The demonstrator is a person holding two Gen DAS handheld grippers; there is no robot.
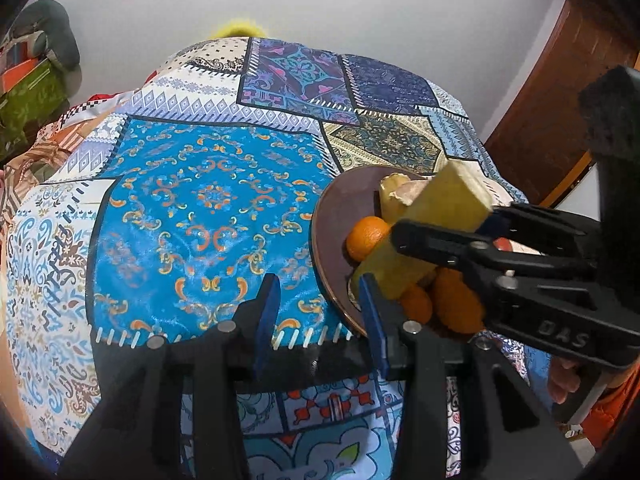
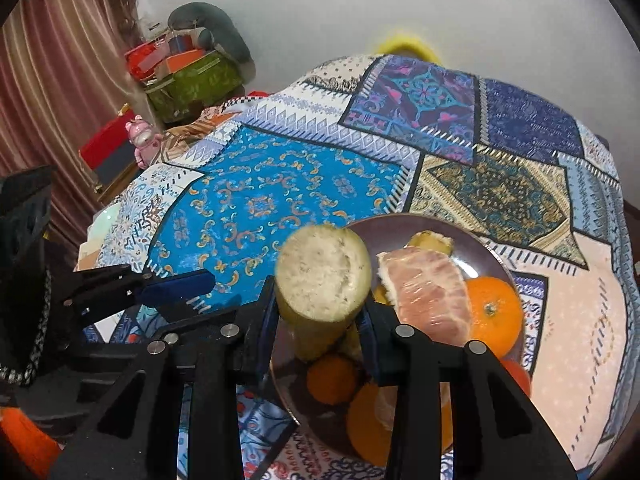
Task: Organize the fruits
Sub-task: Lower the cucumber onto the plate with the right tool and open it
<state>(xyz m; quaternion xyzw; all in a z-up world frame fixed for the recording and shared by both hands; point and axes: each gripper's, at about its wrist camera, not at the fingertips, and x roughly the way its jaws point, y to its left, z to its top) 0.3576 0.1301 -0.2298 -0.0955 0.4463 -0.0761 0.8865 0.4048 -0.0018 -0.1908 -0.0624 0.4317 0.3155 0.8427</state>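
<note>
Right gripper [image 2: 320, 320] clamps a cut yellow fruit stick [image 2: 322, 276] above the brown plate [image 2: 492, 248] of oranges [image 2: 494, 312], apparently for placement, while the left gripper [image 1: 320, 312], beside the plate, stands parted and empty.

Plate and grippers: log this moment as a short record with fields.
surface: patchwork cloth
plate: brown, at the cloth's near right
on plate: oranges, pomelo segment, peel scrap
right gripper: shut on yellow cut stalk, above the plate
left gripper: open, nothing between the fingers, beside the plate's rim
</note>
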